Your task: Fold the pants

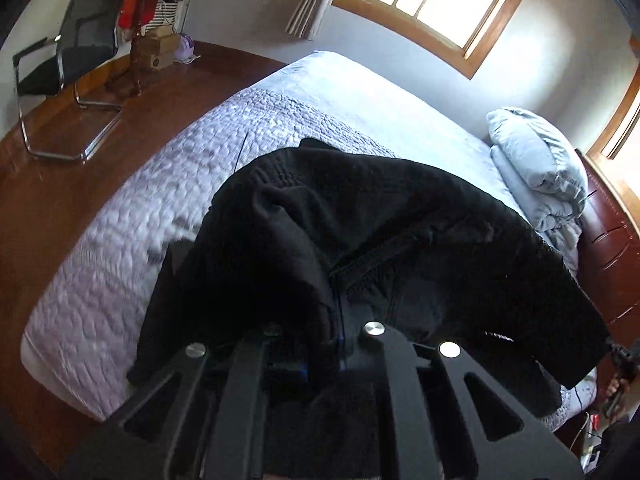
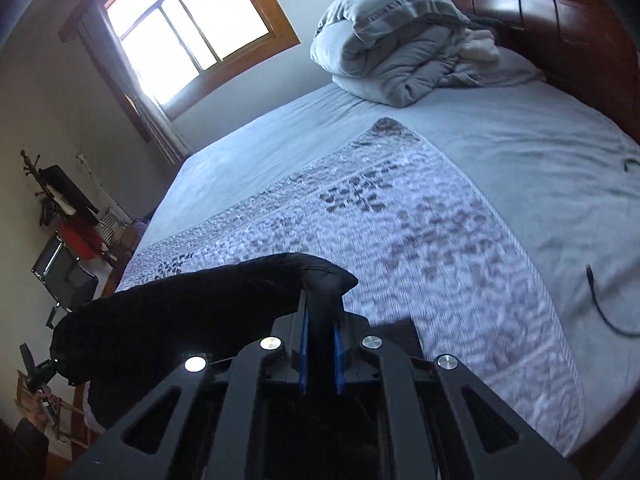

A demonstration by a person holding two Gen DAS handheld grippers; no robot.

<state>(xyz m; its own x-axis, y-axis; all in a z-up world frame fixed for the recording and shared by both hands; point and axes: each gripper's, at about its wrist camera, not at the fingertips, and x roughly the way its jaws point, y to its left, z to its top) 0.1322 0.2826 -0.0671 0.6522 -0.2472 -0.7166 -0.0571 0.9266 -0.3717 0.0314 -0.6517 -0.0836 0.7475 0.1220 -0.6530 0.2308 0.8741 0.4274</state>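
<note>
The black pants hang bunched in the air above the bed, stretched between my two grippers. My left gripper is shut on one part of the waist end, the cloth draping over and hiding its fingers. In the right wrist view the pants trail off to the left. My right gripper is shut on a fold of the black cloth, pinched between the blue pads. The other gripper and hand show at the far right of the left wrist view.
The bed carries a patterned grey quilt over a pale blue sheet. Piled pillows and a duvet lie by the dark wooden headboard. A black cable lies on the sheet. A chair stands on the wood floor.
</note>
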